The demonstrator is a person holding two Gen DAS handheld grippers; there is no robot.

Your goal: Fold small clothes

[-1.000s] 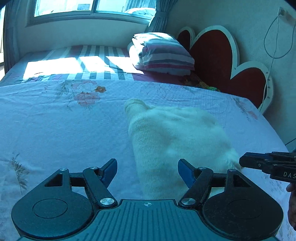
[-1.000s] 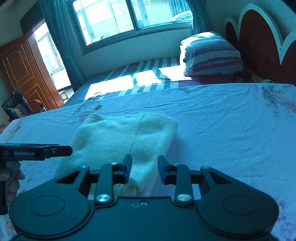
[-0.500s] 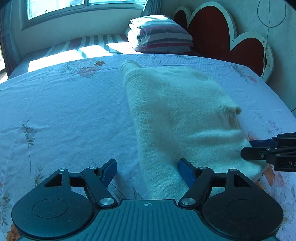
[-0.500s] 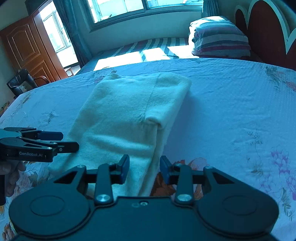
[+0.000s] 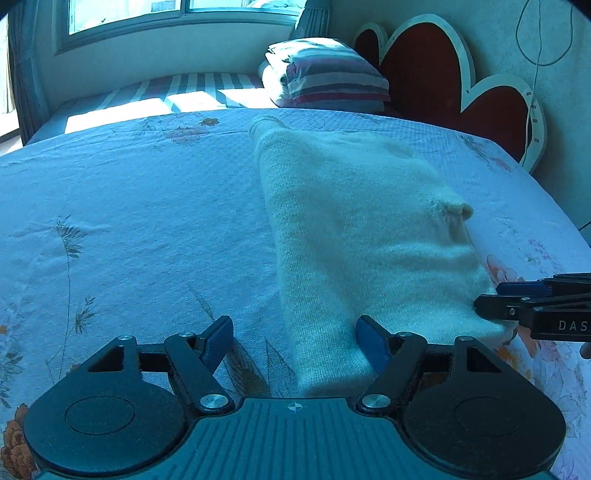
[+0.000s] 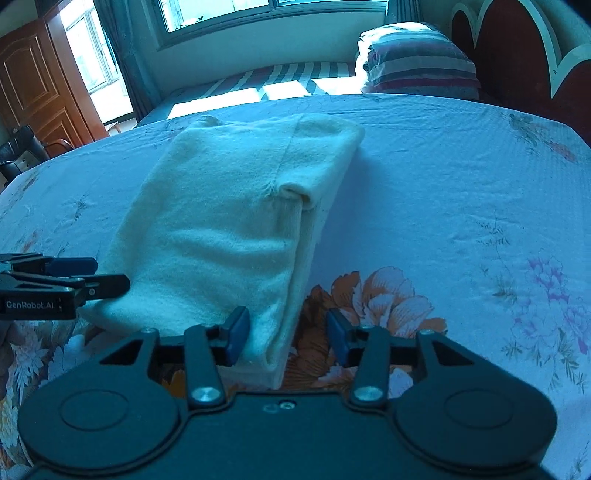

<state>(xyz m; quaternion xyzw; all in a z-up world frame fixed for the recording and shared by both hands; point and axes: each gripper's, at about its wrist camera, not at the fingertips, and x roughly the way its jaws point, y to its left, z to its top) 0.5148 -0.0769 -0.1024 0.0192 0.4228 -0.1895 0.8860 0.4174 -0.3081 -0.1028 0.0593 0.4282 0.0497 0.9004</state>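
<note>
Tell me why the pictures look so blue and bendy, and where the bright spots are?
Left wrist view: blue tint all over, the bed bulges from the fisheye lens, sun patches glare on the striped sheet. Right wrist view: same tint and curve, the window washed out white, the cream sweater sharp.

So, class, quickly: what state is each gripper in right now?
Left gripper: open, holding nothing, near end of the sweater between its fingers.
Right gripper: open, holding nothing.
</note>
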